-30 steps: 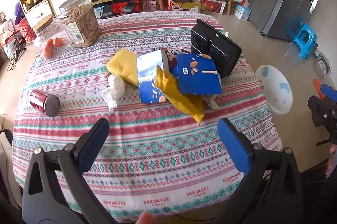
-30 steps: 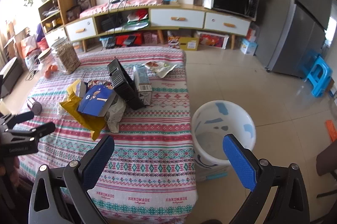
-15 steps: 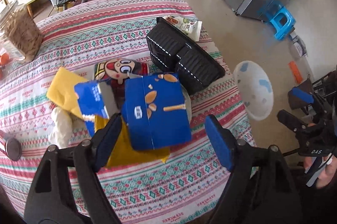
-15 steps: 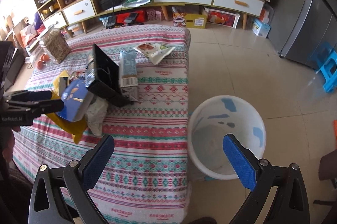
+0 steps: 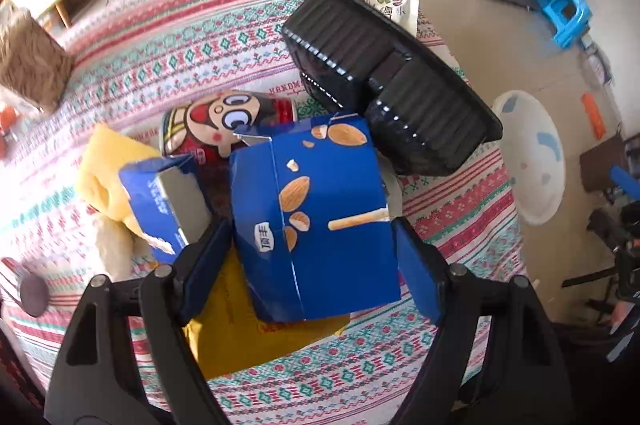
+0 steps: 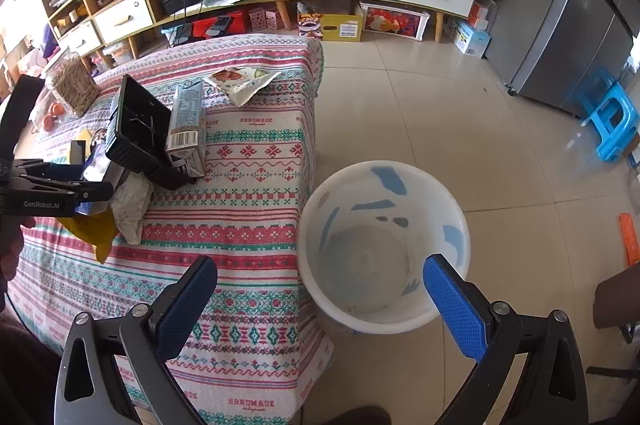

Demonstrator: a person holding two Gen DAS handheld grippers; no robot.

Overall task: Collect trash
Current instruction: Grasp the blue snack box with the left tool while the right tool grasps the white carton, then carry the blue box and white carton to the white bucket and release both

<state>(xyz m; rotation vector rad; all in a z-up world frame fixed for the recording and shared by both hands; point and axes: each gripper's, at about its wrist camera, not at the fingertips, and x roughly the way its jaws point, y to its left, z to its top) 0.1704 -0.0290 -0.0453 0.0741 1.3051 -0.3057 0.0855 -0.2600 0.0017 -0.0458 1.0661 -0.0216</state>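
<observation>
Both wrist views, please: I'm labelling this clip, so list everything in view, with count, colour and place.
blue snack box: 1, blue, between the left fingers
torn blue box: 1, blue, left of it
yellow bag: 1, under the box
cartoon packet: 1, red, behind
black tray: 1, tilted, on table
carton: 1, beside tray
snack wrapper: 1, far table edge
bucket: 1, white, on floor
stool: 1, blue, by fridge
left gripper: around the box
right gripper: open, above bucket
</observation>
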